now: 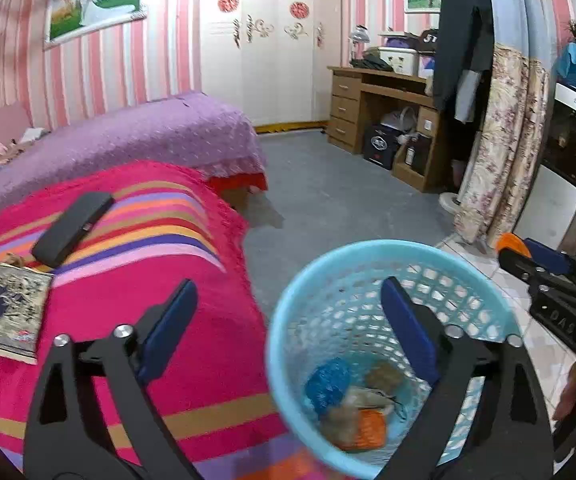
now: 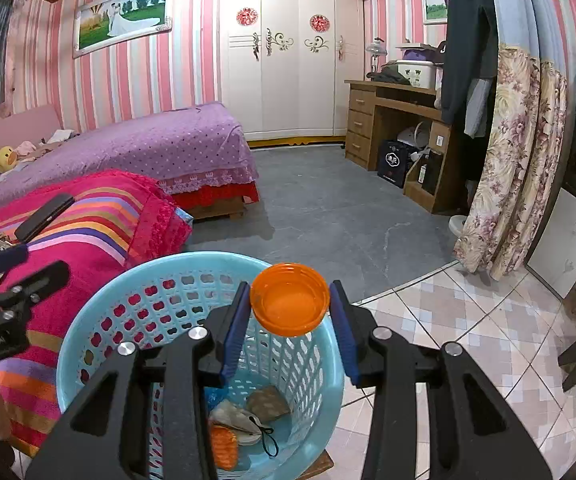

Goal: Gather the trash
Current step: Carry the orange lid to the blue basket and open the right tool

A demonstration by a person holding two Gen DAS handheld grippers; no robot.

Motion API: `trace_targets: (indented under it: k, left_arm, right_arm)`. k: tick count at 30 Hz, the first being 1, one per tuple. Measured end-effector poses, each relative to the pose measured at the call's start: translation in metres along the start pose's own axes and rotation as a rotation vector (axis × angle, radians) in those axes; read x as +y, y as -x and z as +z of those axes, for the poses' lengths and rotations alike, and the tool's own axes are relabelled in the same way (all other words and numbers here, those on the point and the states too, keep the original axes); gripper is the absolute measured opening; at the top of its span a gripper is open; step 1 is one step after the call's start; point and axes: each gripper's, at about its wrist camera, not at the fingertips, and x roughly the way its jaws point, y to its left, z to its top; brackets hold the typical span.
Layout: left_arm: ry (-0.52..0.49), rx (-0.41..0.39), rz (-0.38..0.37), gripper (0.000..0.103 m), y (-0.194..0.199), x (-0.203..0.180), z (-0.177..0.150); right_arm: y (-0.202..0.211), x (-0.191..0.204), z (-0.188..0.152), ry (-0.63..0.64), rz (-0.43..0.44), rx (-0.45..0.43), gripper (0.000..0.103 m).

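Observation:
A light blue mesh trash basket (image 1: 467,276) (image 2: 88,320) stands beside the striped bed and holds several scraps of trash (image 1: 351,404) (image 2: 240,420). My right gripper (image 2: 289,300) is shut on an orange plastic lid (image 2: 289,300) and holds it above the basket's far rim. It shows in the left wrist view (image 1: 527,252) at the right with the lid (image 1: 509,242). My left gripper (image 1: 289,332) is open and empty, straddling the basket's near left rim. It shows at the left edge of the right wrist view (image 2: 24,264).
On the pink striped bedcover (image 1: 176,360) lie a black case (image 1: 72,228), a worn paper packet (image 1: 14,316) and small scraps at the left edge. A purple bed (image 2: 160,140), a wooden desk (image 2: 391,120), a flowered curtain (image 2: 507,160) and grey floor lie beyond.

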Motion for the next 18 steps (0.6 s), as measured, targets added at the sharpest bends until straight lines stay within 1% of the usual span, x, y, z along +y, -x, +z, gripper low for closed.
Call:
trace_targets:
  k: [3, 6, 8, 9, 10, 11, 12, 14, 15, 16, 18]
  left_arm:
    - [0.000, -0.015, 0.030, 0.094, 0.004, 0.012, 0.001]
    - [0.016, -0.013, 0.043, 0.095, 0.007, 0.026, 0.000]
    - [0.020, -0.011, 0.053, 0.095, 0.008, 0.032, -0.001]
    - [0.024, -0.010, 0.061, 0.096, 0.009, 0.036, -0.002]
    - [0.028, -0.009, 0.067, 0.096, 0.010, 0.038, -0.002]
    - [0.035, -0.007, 0.071, 0.097, 0.012, 0.043, -0.002]
    - [0.038, -0.008, 0.075, 0.097, 0.013, 0.045, -0.003]
    - [0.043, -0.011, 0.088, 0.097, 0.017, 0.053, -0.003]
    - [0.043, -0.010, 0.090, 0.097, 0.020, 0.057, -0.004]
    - [0.043, -0.009, 0.093, 0.097, 0.022, 0.061, -0.004]
    - [0.044, -0.007, 0.101, 0.097, 0.029, 0.073, -0.004]
  right_arm:
    - [-0.002, 0.006, 0.000, 0.007, 0.008, 0.003, 0.040]
    - [-0.007, 0.014, 0.000, 0.013, 0.015, 0.008, 0.040]
    - [-0.010, 0.020, 0.000, 0.017, 0.006, 0.009, 0.041]
    - [-0.011, 0.022, -0.001, 0.017, 0.003, 0.014, 0.046]
    - [-0.012, 0.024, -0.001, 0.016, 0.001, 0.019, 0.065]
    - [-0.012, 0.026, -0.001, 0.018, -0.016, 0.013, 0.082]
    - [-0.011, 0.028, -0.001, 0.021, -0.027, 0.010, 0.085]
    - [-0.011, 0.031, 0.001, 0.022, -0.042, 0.015, 0.086]
    - [-0.009, 0.033, 0.001, 0.020, -0.060, 0.007, 0.088]
    - [-0.007, 0.035, 0.002, 0.015, -0.067, 0.000, 0.095]
    - [-0.004, 0.039, 0.006, 0.003, -0.079, -0.007, 0.096]
